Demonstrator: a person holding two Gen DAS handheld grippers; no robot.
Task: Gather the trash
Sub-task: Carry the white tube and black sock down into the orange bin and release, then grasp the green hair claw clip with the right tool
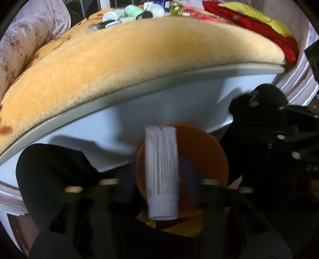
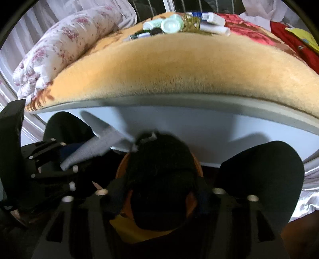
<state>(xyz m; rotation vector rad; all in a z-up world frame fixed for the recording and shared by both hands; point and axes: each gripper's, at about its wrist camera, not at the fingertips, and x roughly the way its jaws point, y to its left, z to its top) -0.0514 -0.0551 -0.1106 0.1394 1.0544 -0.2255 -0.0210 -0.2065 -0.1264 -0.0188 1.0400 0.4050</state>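
1. Left wrist view: my left tongs [image 1: 159,159] are spread wide. The one black finger [image 1: 55,175] I can make out stands well apart from the white tube [image 1: 161,171], so nothing is clamped.
2. The tube hangs blurred, cap end down, between the fingers and right over the orange bin [image 1: 205,153]. A bit of yellow liner [image 1: 179,229] shows under it.
3. My right tongs [image 1: 265,129] are beside the bin on the right, dark and seen from the side.
4. Behind the bin runs the white side of the bed [image 1: 159,107], topped by a plush orange blanket [image 1: 139,59]. A heap of bottles and tubes [image 1: 135,12] lies on its far part, with a red cloth [image 1: 259,29] to the right.
5. Right wrist view: my right tongs [image 2: 165,143] are released too, the fingers [image 2: 259,175] far apart.
6. Between them a black lump [image 2: 159,179] with a small metal piece on top covers most of the bin [image 2: 121,169]. I cannot tell what it is.
7. On the left, the left tongs [image 2: 39,163] reach in, with the tube [image 2: 95,149] slanting just beside them, near the bin's rim.
8. The heap of bottles [image 2: 171,24] is on the blanket [image 2: 159,69] far back, and a rolled flowered quilt [image 2: 65,43] lies at the left.
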